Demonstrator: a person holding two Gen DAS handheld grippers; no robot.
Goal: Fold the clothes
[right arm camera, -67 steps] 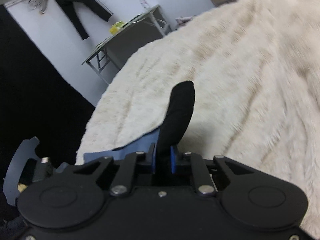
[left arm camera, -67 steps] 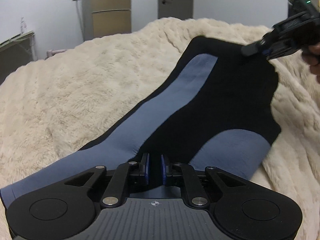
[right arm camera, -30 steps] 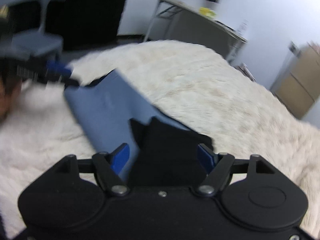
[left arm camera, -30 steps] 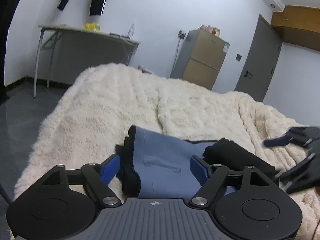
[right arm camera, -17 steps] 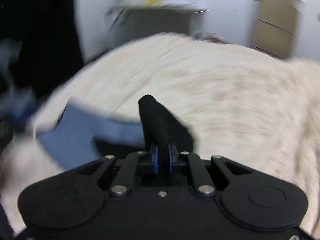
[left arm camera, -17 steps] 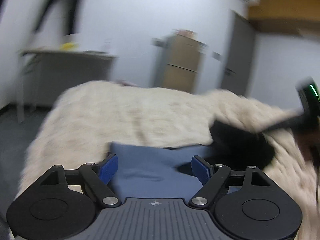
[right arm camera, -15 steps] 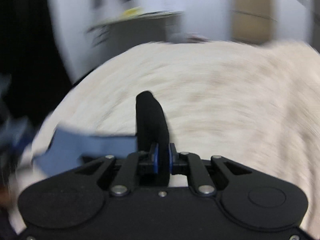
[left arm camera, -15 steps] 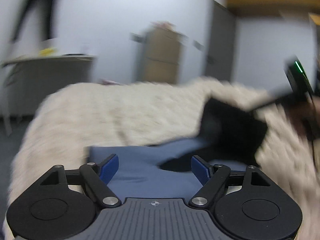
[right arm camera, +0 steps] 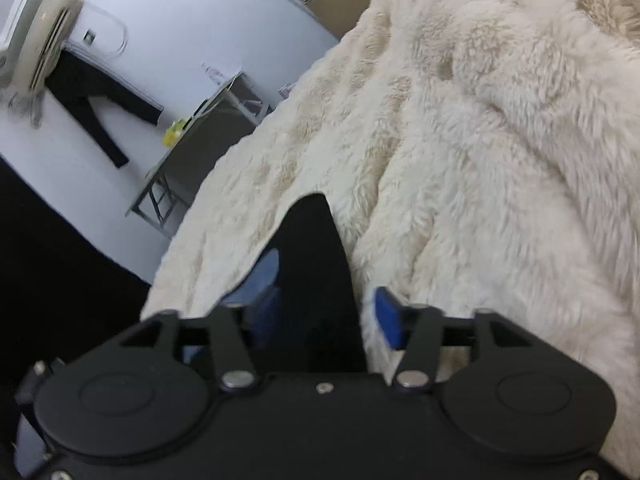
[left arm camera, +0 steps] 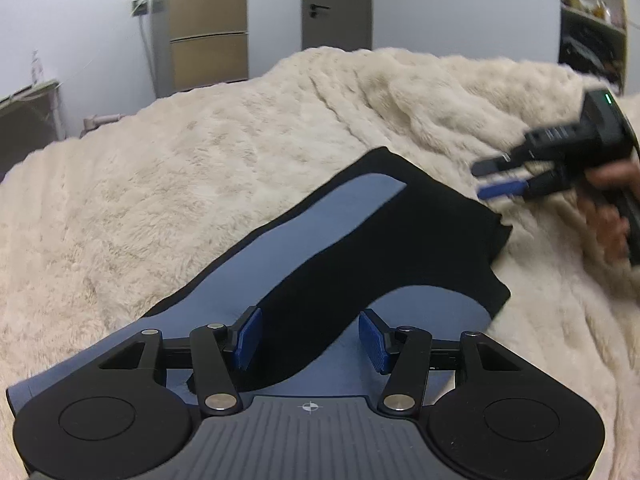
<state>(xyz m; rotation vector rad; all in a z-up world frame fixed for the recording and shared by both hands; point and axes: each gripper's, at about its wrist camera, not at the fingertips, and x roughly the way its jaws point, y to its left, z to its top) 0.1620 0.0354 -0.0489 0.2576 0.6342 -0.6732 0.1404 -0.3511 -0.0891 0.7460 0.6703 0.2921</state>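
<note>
Black-and-blue stretch garment (left arm camera: 332, 256) lying flat on a bed covered by a cream, long-pile fleece blanket (left arm camera: 168, 168). Left gripper (left arm camera: 308, 338): blue-padded jaws spread wide, straddling the garment's near end without clamping it. Right gripper (right arm camera: 326, 314): jaws likewise wide apart, a black point of the garment lying between them, unclamped; in the left wrist view this gripper (left arm camera: 504, 178) appears blurred beside the garment's far right corner, held by a person's hand (left arm camera: 608, 208). Background: tan cabinet (left arm camera: 202, 28), grey door (left arm camera: 336, 2)
</note>
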